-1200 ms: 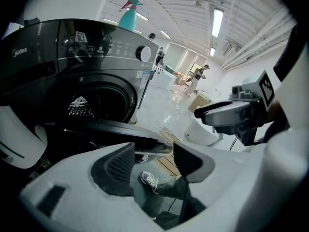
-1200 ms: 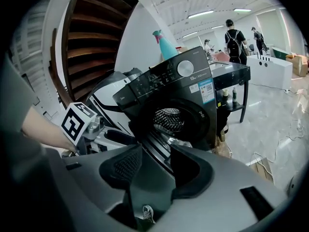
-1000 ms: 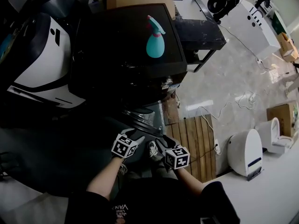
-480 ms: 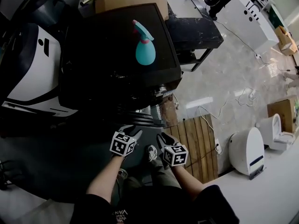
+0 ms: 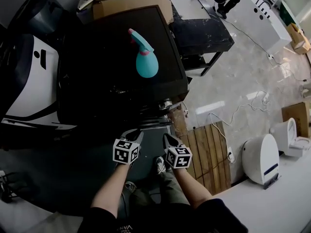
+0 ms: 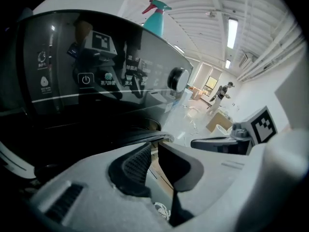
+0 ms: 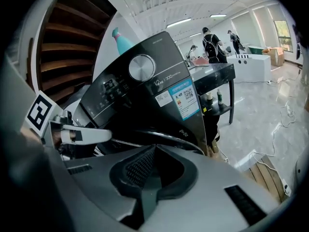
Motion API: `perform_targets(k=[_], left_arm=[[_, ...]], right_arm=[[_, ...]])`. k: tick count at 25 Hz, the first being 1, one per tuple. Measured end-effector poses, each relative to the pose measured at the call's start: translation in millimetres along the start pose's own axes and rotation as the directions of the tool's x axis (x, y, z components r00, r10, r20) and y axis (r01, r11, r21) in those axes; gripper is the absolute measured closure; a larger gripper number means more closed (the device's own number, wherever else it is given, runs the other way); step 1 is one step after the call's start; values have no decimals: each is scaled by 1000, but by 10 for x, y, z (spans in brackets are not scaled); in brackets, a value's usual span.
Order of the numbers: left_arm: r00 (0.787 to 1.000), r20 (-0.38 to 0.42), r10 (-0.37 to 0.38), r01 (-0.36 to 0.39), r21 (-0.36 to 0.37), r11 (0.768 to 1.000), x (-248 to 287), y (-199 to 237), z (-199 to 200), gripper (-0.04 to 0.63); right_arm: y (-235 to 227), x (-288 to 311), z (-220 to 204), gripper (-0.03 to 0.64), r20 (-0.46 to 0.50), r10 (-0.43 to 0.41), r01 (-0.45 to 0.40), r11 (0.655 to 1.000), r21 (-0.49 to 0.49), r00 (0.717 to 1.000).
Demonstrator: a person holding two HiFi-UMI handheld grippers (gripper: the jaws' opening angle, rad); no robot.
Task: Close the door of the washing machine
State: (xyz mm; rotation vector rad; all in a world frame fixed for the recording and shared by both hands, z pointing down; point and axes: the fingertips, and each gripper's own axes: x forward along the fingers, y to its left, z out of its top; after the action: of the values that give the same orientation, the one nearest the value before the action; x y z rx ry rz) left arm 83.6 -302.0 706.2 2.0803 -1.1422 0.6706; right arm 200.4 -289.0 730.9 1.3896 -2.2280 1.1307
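The black washing machine fills the middle of the head view, with a teal spray bottle standing on its top. The door's rim shows as a thin strip under its front edge. How far the door stands ajar is too dark to tell. My left gripper and right gripper hang side by side just in front of that rim. In the left gripper view the left gripper has been closing and keeps a narrow slit with nothing in it, below the control panel. The right gripper has just closed, shut and empty, facing the door rim.
A white machine stands at the left, with a cardboard box and a black table behind. A wooden pallet, cables and a white appliance lie at the right. People stand far off.
Both grippers have moved up the picture toward the machine's front and drawn closer together. The door rim now shows as a thinner strip than a second ago.
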Motion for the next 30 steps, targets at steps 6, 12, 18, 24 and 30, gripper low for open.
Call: perform_targets(k=[6,12,18,24,30], left_arm=[[998,23,64,-63,-47,997,2,207,59,592],[993,67,100,-96,-53,994,-46,281,84,592],[989,101,112,-109,-33,993,-49,306,190,591],[988,116,98,-98,-8,995,18,229,286,591],[989,108,99,-101,11,995,-12,260,282,591]], right_arm=[[-113,449,130,618,20,-25,23,996,81,1000],[-141,640,265,618,51,-15,10,995,99,999],[-93,688,398,617,65,22,-29,994,108,998],[-146,709,323,617,66,-6,-3,992,127,998],[-126,682,418,620,100,-47,32,989,145,994]])
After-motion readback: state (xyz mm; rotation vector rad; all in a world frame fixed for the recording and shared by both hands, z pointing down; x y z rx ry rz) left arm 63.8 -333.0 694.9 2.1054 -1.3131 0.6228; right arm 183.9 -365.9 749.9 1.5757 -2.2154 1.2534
